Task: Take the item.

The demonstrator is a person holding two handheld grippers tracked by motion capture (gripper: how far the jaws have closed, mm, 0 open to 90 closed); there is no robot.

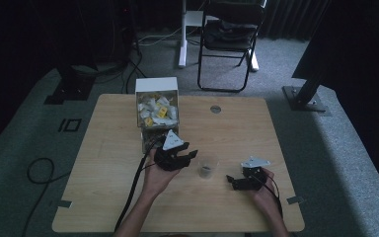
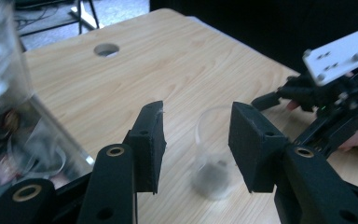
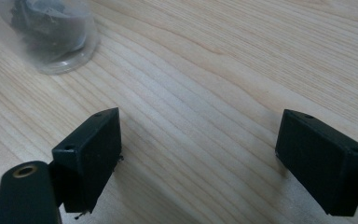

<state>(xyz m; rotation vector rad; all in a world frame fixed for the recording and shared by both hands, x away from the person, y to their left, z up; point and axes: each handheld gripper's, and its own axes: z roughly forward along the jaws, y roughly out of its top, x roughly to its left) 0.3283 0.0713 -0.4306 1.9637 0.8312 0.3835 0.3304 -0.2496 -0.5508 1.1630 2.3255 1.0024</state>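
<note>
A small clear plastic cup [image 1: 207, 168] with dark bits at its bottom stands on the wooden table [image 1: 237, 133] between my two hands. My left gripper [image 1: 187, 154] is just left of it, tips pointing at it. In the left gripper view the jaws stand apart, the gripper [image 2: 196, 121] open, and the cup [image 2: 212, 163] sits a little beyond the pads, untouched. My right gripper [image 1: 233, 181] rests low to the right of the cup. Its jaws [image 3: 200, 130] are wide open over bare wood, with the cup [image 3: 51, 32] at the upper left.
A clear box [image 1: 157, 111] full of white and yellow packets stands behind the left gripper, close on its left side [image 2: 9, 121]. A round cable hole [image 1: 215, 109] is in the table's far part. A folding chair [image 1: 229, 34] stands on the floor beyond the table.
</note>
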